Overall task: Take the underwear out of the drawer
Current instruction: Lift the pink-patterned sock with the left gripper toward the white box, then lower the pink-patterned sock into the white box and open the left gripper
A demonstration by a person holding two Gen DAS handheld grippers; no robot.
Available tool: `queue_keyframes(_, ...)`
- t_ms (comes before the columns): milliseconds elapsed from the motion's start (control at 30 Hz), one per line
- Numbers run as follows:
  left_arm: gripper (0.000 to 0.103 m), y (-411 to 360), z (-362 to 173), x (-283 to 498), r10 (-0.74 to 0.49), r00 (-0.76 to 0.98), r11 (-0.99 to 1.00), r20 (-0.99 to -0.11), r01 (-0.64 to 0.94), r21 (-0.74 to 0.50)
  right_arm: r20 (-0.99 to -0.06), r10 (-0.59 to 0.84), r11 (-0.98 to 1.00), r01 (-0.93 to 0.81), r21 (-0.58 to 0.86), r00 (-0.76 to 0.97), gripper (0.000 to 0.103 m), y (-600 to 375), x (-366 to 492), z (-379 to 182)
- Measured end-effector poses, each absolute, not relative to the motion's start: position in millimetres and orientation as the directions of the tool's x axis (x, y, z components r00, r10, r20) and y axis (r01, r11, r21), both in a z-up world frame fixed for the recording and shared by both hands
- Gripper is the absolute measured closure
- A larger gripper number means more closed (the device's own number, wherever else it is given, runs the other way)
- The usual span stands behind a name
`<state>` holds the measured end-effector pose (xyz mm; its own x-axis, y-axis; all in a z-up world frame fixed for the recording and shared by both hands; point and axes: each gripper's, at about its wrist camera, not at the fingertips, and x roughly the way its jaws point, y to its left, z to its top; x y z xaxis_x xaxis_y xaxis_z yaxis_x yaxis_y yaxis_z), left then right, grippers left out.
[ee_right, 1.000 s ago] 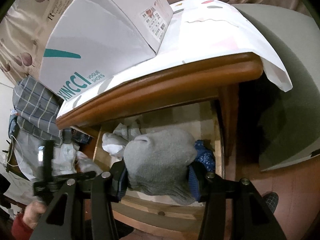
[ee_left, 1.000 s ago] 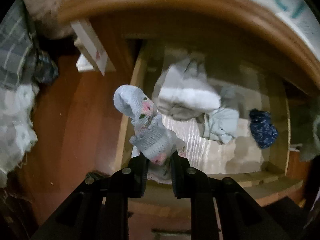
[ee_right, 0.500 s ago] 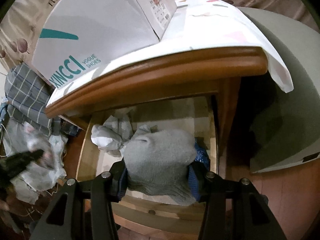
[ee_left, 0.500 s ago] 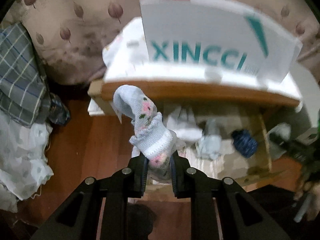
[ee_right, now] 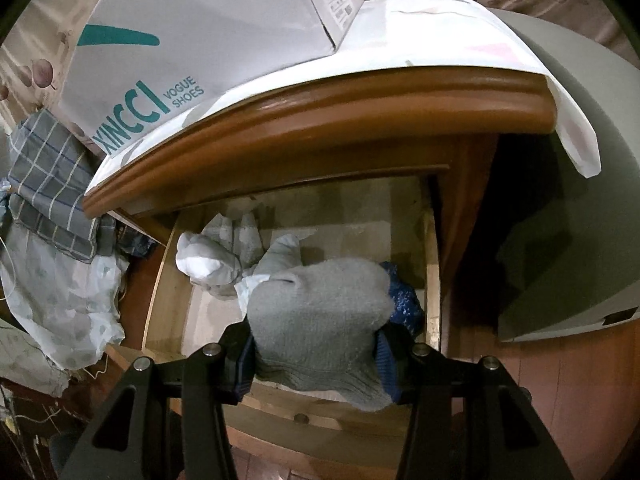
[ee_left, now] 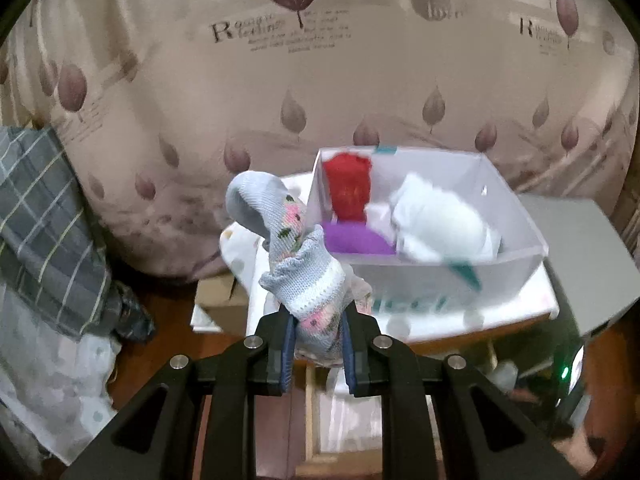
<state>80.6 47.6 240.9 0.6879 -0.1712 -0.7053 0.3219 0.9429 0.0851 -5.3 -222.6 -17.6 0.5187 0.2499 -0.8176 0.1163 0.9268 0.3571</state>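
My left gripper (ee_left: 317,350) is shut on a light blue knitted sock (ee_left: 294,262) with pink flowers, held high in front of an open white shoe box (ee_left: 516,248). Inside the box lie a red item (ee_left: 349,189), a purple item (ee_left: 356,242) and a white bundle (ee_left: 440,224). My right gripper (ee_right: 316,354) is shut on a thick grey sock bundle (ee_right: 320,316) above the open wooden drawer (ee_right: 160,300). The drawer also holds white and pale garments (ee_right: 216,252) and a dark blue patterned piece (ee_right: 404,300).
The shoe box (ee_right: 192,36) stands on a white cloth (ee_right: 440,32) over the wooden cabinet top (ee_right: 320,120). A leaf-print curtain (ee_left: 280,80) hangs behind. Plaid fabric (ee_left: 44,208) and pale bedding (ee_left: 48,376) lie on the left, a grey surface (ee_right: 560,220) on the right.
My left gripper has risen with the flowered sock from drawer level to above the cabinet top, so the box's inside now shows. The right gripper has stayed over the drawer with the grey bundle.
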Motion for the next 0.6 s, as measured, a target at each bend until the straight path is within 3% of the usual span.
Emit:
queue_keyframes(367, 0.086, 5, 237, 169, -0.226, 0.629, 0.945, -0.744, 0.326, -0.012, -0.829, 0.229, 0.939, 0.109, 0.326, 0.511, 0.053, -219, -3, -19)
queue_keyframes(600, 0.085, -22, 222, 203, -0.227, 0.62, 0.941, -0.751, 0.339, -0.004, -0.835, 0.226, 0.94, 0.11, 0.321, 0.501, 0.053, -218, -2, -20)
